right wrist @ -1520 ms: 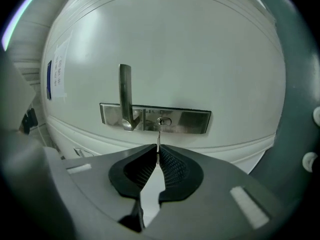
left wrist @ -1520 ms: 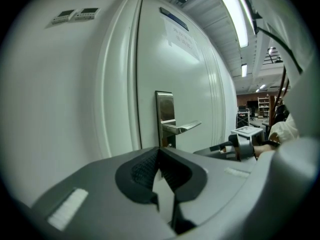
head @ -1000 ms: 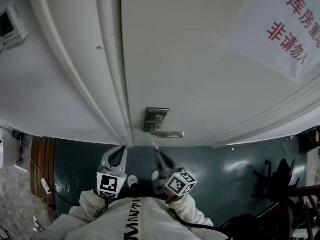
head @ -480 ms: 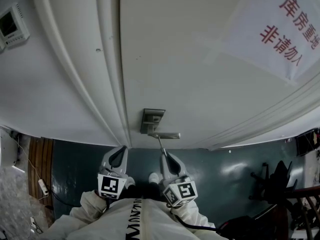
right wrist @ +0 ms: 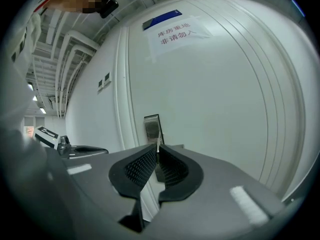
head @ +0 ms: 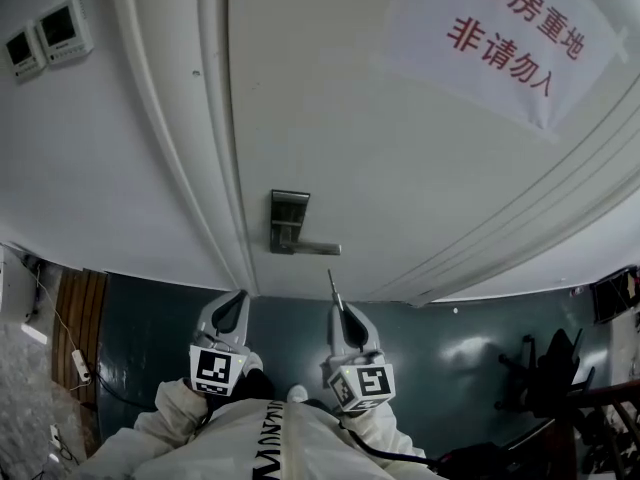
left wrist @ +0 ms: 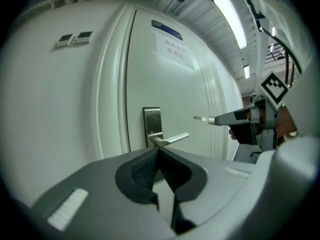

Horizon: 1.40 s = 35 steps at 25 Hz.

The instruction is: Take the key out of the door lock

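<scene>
The thin metal key (head: 332,286) sticks out from the tips of my right gripper (head: 338,310), which is shut on it. The key hangs in the air below and right of the lever handle (head: 311,249), apart from the steel lock plate (head: 289,216). In the right gripper view the key (right wrist: 158,138) stands upright between the pads, in front of the lock plate (right wrist: 152,126). My left gripper (head: 237,301) is shut and empty, lower left of the lock. The left gripper view shows the handle (left wrist: 172,139) just past its tips (left wrist: 157,149), with the key (left wrist: 202,118) to the right.
The white door (head: 400,168) carries a paper notice with red characters (head: 500,38). Two wall control panels (head: 45,38) sit left of the door frame (head: 200,148). The floor is dark green (head: 450,348), with a dark chair (head: 545,363) at the right.
My right gripper has drawn back from the handle and shifted right, carrying the key away from the lock plate. The left gripper has barely moved. The head view has tilted up.
</scene>
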Motion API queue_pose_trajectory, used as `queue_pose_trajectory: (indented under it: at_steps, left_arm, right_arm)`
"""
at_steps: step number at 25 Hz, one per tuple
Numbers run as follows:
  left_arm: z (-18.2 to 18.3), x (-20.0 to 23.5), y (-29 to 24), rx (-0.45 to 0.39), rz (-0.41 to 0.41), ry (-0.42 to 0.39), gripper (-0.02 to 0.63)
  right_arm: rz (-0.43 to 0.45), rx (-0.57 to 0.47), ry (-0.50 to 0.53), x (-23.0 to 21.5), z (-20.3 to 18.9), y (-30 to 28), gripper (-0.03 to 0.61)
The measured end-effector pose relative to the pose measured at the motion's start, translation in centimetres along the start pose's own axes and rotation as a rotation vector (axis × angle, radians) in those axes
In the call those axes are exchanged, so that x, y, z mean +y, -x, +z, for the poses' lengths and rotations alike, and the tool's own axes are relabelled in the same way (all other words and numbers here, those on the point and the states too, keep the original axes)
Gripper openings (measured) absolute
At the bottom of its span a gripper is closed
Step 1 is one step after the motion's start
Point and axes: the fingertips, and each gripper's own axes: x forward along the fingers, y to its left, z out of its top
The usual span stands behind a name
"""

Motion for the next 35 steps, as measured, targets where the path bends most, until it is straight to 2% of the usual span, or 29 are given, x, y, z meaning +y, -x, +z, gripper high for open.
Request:
queue_pose_trajectory:
  at_steps: [7, 14, 35]
  left_arm:
    - [0.9, -4.7, 3.3, 0.000, 0.079, -0.008, -0.002]
    - [1.7, -7.2, 5.2, -0.015, 0.110, -0.025, -0.002]
    - [1.2, -6.0, 7.6, -0.027, 0.075, -0.013, -0.002]
  right_arm:
    - [0.054, -0.018, -0.019, -1.7, 0.0, 5.3, 0.021]
    - [0.075, -0.033, -0.031, -2.4, -0.2, 8.6, 0.021]
    - [0.040, 0.001, 0.020, 0.7, -1.1, 8.8, 0.021]
